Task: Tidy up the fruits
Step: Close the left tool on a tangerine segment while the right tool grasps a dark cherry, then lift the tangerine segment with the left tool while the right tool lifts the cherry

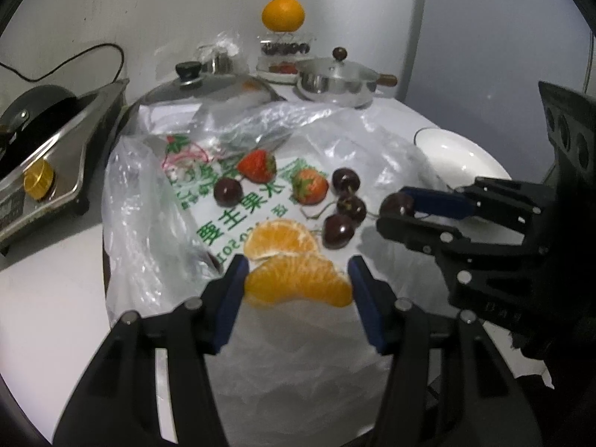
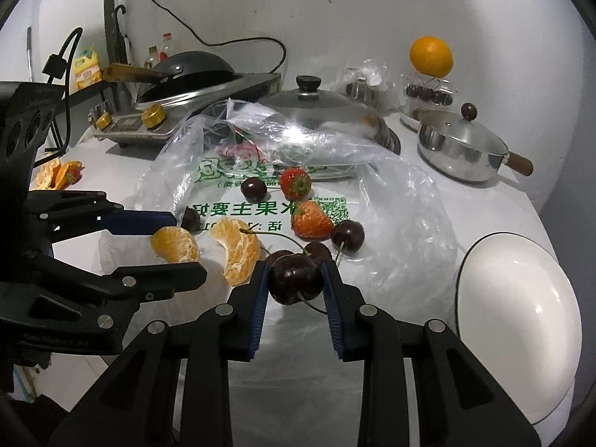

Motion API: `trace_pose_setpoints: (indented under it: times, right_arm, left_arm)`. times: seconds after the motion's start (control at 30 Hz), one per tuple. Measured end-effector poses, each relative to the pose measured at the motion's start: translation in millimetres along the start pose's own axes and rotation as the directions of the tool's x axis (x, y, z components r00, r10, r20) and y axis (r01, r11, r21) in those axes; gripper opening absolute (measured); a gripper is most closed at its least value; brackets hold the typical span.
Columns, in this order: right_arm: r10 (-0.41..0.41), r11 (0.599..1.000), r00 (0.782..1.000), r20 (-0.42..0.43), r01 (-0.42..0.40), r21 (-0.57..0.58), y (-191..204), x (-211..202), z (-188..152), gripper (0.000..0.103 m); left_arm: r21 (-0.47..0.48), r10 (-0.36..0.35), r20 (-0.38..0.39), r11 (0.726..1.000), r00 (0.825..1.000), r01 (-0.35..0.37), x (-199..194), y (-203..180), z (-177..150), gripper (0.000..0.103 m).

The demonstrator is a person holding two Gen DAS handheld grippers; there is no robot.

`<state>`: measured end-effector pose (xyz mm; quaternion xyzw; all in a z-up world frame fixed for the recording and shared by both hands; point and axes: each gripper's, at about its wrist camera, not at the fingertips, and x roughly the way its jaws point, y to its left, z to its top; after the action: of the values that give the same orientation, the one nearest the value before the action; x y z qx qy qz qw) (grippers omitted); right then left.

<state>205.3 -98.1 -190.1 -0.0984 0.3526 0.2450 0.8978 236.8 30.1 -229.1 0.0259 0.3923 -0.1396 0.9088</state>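
Cherry sits pinched between the blue pads of the right gripper, its stem trailing out below, just above the bag. The left gripper brackets an orange piece with both pads at its ends; whether they already press it I cannot tell.

Both fruits are soft and round, so I judge squeezing the main risk: too much force bruises the cherry or bursts the orange piece, too little and the smooth cherry rolls out of the narrow pads. Its stem lies close to other cherries' stems and could snag and drag them along. The bag is thin, crinkled and loose, so a pad scraping it may lift it and tip the fruit lying on it.

On the bag lie a second orange piece, two strawberries and more cherries, all near the grippers. The two grippers work just beside each other over the same patch and could collide. A white bowl stands to the right, off the bag, probably a place for the fruit, with nothing between it and the cherry. Behind are a pot lid, a small pan, a stove, and an orange on a stand.
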Motion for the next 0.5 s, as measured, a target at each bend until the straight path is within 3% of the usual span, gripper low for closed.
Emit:
trace_pose_setpoints:
  times: [0.5]
  right_arm:
    - [-0.028,0.999,0.999,0.042,0.028,0.018,-16.2,-20.3,3.8,0.031]
  left_arm:
    - [0.039,-0.037,0.086,0.999,0.996,0.033,-13.9,-26.3,21.7,0.056]
